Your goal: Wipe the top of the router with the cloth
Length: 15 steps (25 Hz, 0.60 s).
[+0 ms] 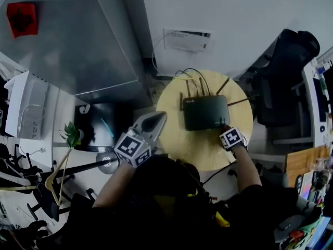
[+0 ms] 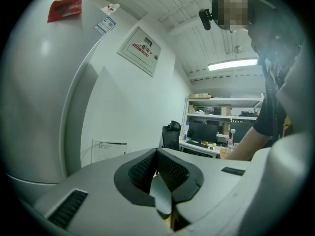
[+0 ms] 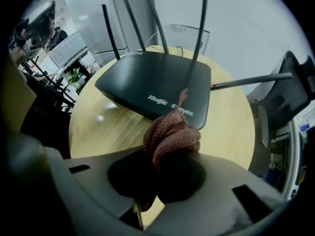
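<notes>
Right gripper (image 3: 160, 178) pinches a bunched reddish-brown knitted cloth (image 3: 172, 137) between its jaws, at the near right corner of the flat black router (image 1: 205, 112) with thin antennas. That router sits on the round pale wooden table (image 1: 208, 152). Left gripper (image 1: 154, 123), jaws pressed together and empty, hangs by the table's near left edge, apart from the router.

Black router (image 1: 205, 112) sits on round wooden table (image 1: 203, 149). Right gripper (image 1: 224, 128) is at router's near right corner. Left gripper (image 1: 157, 120) points over table's left edge.
</notes>
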Each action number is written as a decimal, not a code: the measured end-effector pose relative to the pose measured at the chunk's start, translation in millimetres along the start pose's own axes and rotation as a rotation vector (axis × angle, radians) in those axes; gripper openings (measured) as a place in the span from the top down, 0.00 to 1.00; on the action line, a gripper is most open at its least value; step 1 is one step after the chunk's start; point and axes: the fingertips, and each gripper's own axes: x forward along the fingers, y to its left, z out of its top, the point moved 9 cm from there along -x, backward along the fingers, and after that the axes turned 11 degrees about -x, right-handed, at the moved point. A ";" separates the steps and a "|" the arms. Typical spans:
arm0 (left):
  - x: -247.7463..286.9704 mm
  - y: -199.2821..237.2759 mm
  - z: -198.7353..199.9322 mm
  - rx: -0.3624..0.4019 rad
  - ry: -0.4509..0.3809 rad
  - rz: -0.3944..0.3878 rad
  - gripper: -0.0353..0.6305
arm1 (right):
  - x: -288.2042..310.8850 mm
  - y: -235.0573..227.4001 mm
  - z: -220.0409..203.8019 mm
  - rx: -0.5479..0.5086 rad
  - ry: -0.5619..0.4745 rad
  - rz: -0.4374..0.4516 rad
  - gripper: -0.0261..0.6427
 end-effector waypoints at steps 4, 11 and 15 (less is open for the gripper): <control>-7.5 3.9 -0.5 -0.008 -0.016 0.002 0.95 | 7.8 15.2 -3.8 0.083 0.095 0.032 0.86; -20.5 14.7 -1.3 -0.029 -0.018 0.010 0.95 | 11.4 60.4 28.2 0.182 -0.019 0.106 0.86; -27.4 22.7 -6.9 -0.050 -0.015 0.004 0.95 | 14.3 88.2 47.8 0.177 -0.048 0.116 0.86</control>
